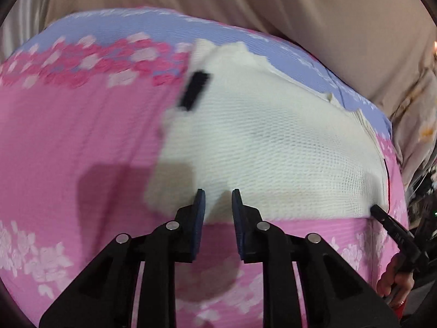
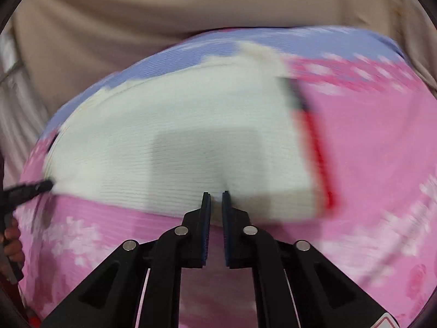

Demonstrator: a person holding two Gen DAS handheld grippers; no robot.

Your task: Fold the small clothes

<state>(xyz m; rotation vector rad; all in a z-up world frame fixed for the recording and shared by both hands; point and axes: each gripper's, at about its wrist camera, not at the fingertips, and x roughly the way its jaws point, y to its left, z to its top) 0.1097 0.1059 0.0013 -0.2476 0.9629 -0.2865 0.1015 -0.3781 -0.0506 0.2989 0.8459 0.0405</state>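
white knit garment (image 1: 273, 147) lies spread on a pink and lilac flowered cloth (image 1: 68, 136) that covers the surface; beige curtain-like fabric (image 1: 245, 5) behind.

left wrist view: left claw (image 1: 218, 195) sits at the near hem of the garment, a pinch of white knit rising between the two pads, yet a gap shows on either side of the fold, so cannot tell if it is clenched on it or merely around it. a black tag (image 1: 195, 90) shows at the garment's far left corner. at far right, the tip of the right claw (image 1: 375, 209) touches the garment's near right corner, with a hand (image 1: 396, 287) on its handle below. a red line runs along the garment's right edge.

right wrist view: right claw (image 2: 216, 198) is nearly closed on the near hem, white knit filling the narrow slot between the pads, so grasping the garment. heavy blur here. a red and black strip (image 2: 314, 142) runs down the garment's right side, far plainer than in the other view. left claw's tip (image 2: 45, 184) touches the near left corner.
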